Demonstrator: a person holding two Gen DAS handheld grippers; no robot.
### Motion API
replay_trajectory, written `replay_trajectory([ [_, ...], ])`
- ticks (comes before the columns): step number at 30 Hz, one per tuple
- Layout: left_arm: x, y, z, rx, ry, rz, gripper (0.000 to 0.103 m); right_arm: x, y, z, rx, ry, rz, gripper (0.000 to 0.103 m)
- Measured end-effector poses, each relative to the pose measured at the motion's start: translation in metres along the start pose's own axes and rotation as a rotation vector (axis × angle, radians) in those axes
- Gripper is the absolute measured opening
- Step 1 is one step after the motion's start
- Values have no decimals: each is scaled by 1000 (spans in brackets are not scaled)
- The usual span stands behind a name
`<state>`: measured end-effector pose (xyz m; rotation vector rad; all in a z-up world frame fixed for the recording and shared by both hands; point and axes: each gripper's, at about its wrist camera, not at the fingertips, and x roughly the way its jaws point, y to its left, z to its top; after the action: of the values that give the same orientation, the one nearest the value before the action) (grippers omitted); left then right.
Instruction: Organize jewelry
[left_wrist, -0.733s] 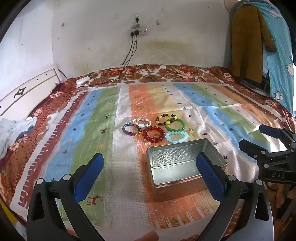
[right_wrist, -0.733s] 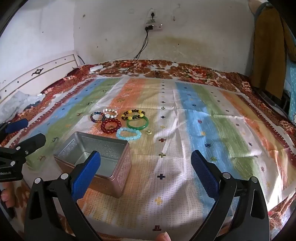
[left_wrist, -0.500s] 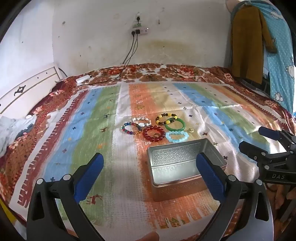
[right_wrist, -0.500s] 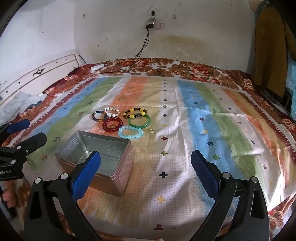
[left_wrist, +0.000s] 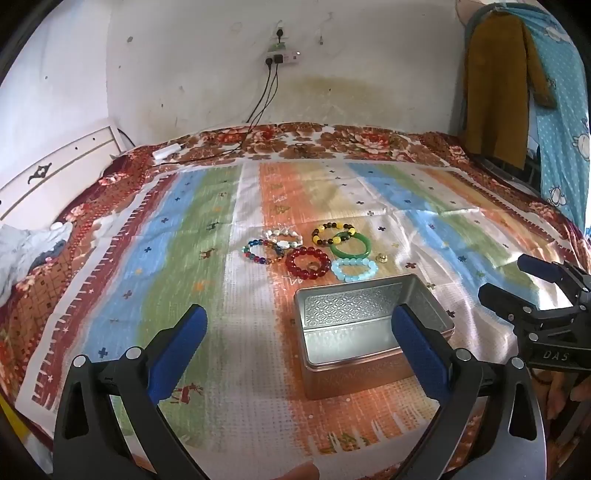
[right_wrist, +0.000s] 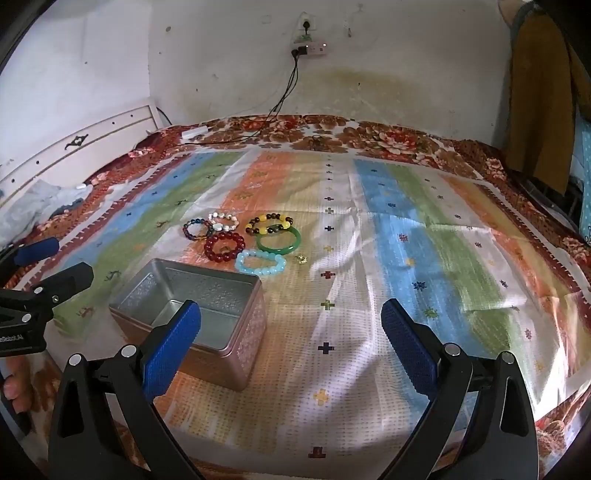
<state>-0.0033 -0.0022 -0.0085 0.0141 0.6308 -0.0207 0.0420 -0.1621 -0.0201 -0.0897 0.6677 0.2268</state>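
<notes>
Honestly, nothing's really changed since a moment ago: left gripper and right gripper both hang wide apart, empty. Bracelets sit bunched on the blanket just behind the empty tin, so sorting hasn't started.

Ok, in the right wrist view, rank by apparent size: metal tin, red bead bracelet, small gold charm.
1. metal tin, though it lies nearest the camera
2. red bead bracelet
3. small gold charm

Soft daylight, mild blur, fisheye-warped dark corners.
</notes>
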Motion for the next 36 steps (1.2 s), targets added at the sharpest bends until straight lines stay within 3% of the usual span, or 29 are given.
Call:
replay_trajectory([
  [22, 6, 7, 3, -8, 35, -13, 97, 4, 2, -2, -9, 13, 26, 99],
  [30, 19, 15, 9, -69, 64, -67, 97, 12, -1, 3, 37, 34, 56, 99],
  [36, 30, 10, 14, -49, 79, -72, 97, 23, -10, 10, 81, 50, 76, 99],
])
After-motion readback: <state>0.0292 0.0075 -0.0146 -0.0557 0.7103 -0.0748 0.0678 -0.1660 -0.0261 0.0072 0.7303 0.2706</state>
